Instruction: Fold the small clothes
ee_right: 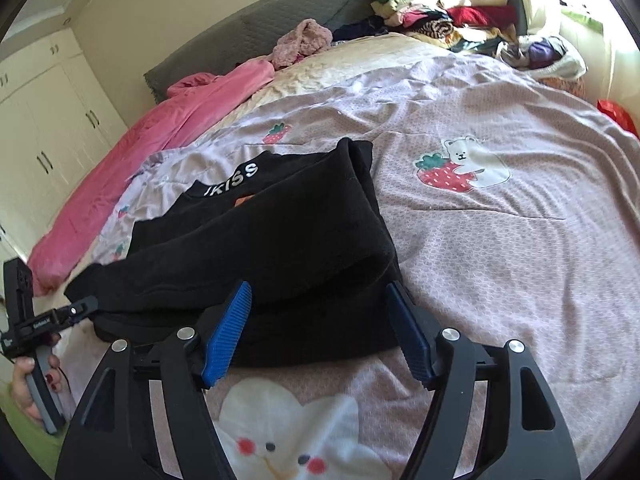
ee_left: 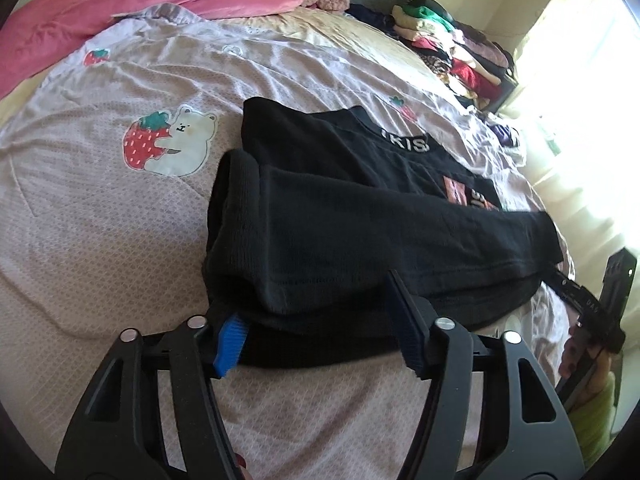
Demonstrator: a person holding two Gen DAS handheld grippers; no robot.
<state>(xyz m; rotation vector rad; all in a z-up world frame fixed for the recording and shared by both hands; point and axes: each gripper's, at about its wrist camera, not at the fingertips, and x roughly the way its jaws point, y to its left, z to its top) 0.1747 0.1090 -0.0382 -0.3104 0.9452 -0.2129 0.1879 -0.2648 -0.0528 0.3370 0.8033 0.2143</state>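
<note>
**Black top lying half-folded between our two grippers**

Black knit fabric is filling the space just ahead of both tools. We are holding the left gripper [ee_left: 320, 320] with its blue pads spread wide, the near hem of the black sweatshirt [ee_left: 360, 216] lying between them; whether the pads are touching cloth we cannot tell. We are holding the right gripper [ee_right: 320, 332] spread as well, at the same hem from the other side.

The sweatshirt is lying on the lilac bedspread [ee_left: 100, 220], one sleeve folded across its body. Its long axis is running away from us, the collar with white lettering [ee_right: 236, 180] pointing toward the headboard. An orange chest print is showing only in part, covered by the sleeve.

Beside it a strawberry-and-bear print [ee_right: 460, 168] is decorating the spread. Further off, a pink blanket [ee_right: 132, 168] is lying along the bed's edge, and a grey headboard cushion [ee_right: 260, 32] is standing behind it. A pile of mixed clothes [ee_right: 444, 4] is sitting in the far corner, its base hard to make out. A white bag [ee_right: 560, 60] nearby is holding purple cloth, partly washed out by window glare.
</note>
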